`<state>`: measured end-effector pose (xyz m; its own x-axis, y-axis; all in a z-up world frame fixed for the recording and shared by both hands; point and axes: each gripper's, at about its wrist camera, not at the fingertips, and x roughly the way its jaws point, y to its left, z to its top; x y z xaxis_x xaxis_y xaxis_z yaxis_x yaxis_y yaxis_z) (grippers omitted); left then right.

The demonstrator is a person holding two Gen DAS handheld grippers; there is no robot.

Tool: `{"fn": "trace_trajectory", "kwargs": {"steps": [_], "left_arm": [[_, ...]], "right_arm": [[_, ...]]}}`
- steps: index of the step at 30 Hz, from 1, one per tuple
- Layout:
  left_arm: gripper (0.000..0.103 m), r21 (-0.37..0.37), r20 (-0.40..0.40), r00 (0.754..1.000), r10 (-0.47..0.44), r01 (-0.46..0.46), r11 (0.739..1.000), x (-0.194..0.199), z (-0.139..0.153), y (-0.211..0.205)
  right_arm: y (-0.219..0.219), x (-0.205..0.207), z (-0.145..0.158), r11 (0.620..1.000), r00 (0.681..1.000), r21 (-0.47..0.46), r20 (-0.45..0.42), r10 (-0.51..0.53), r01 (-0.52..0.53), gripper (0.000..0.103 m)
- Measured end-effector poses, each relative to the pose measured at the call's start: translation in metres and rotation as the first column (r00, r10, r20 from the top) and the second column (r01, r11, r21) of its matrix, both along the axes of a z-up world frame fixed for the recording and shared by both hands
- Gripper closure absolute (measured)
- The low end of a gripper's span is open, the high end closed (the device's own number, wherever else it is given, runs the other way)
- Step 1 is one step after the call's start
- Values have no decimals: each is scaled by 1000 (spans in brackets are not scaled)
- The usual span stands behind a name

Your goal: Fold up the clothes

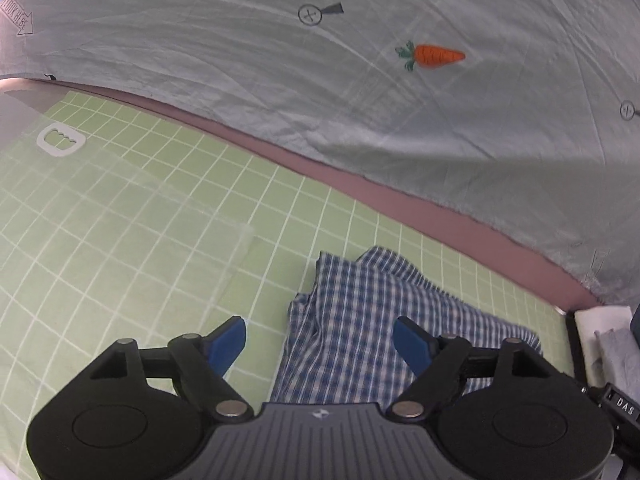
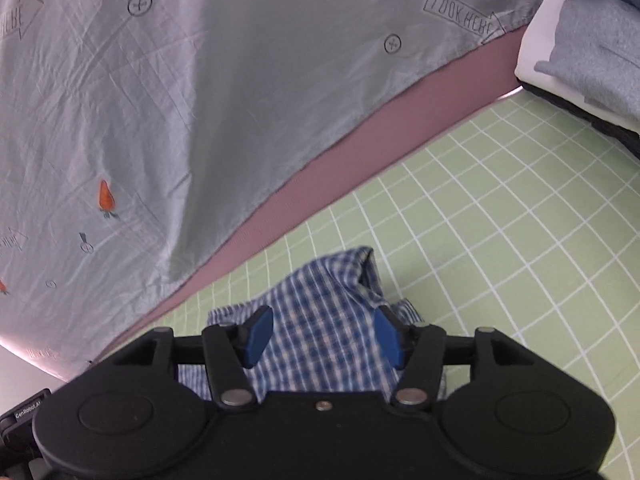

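Blue-and-white checked shirt (image 1: pixel 360 320) lies in a compact, partly folded bundle on the green grid-print sheet (image 1: pixel 120 220), lower centre of both wrist views. Edges uneven; one corner stands up at the top of the bundle in the right wrist view. Judgement: a fold has been laid down, but the bundle wants at least a tidying or a further fold before it counts as done.

Left gripper (image 1: pixel 320 344): blue pads spread wide, nothing pinched; one pad over the sheet, the other over the shirt. Right gripper (image 2: pixel 324 336): pads spread, shirt below and between them, not clamped.

Right edge of both views: stack of folded garments (image 2: pixel 592 60), grey on white, so some items look finished.

Writing: pale grey cloth (image 1: pixel 280 100) across the upper frame is printed with "LOOK HERE" arrows, crossed circles and an orange carrot (image 1: pixel 438 56). Right device label reads "GenRobot AI" as far as visible; lower right of the left view reads "DAS".
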<state>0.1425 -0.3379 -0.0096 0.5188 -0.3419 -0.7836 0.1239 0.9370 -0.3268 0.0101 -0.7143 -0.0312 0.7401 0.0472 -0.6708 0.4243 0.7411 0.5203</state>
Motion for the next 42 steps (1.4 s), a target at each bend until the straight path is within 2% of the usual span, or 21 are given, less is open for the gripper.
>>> {"fn": "trace_trajectory", "kwargs": {"steps": [2, 5, 9, 15, 18, 27, 33, 36, 42], "left_arm": [[17, 60, -13, 998, -58, 59, 996, -7, -15, -6], [15, 109, -54, 989, -134, 140, 984, -11, -37, -12], [12, 118, -140, 983, -119, 136, 984, -7, -60, -12], [8, 146, -135, 980, -145, 164, 976, 4, -68, -23], [8, 128, -145, 978, -151, 170, 977, 13, -69, -27], [8, -8, -213, 964, -162, 164, 986, 35, -82, -41], [3, 18, -200, 960, -194, 202, 979, 39, -82, -54], [3, 38, -196, 959, -204, 215, 976, 41, -80, -57], [2, 45, -188, 958, -216, 229, 972, 43, -79, -55]], "right_arm": [[4, -1, -11, 1000, 999, -6, -51, 8, -8, 34], [6, -5, -26, 999, 996, 24, -90, 24, -22, 32], [7, -5, -41, 999, 989, 19, -144, 41, -38, 25], [7, 4, -59, 999, 980, 28, -194, 42, -37, 23], [7, 13, -65, 998, 980, 51, -194, 45, -36, 21], [4, 31, -70, 996, 983, 88, -179, 39, -23, 5], [7, 40, -72, 993, 987, 114, -151, 55, -37, 2], [13, 46, -70, 996, 985, 76, -164, 61, -49, 3], [22, 44, -62, 996, 983, -72, -181, 34, -47, 5]]}}
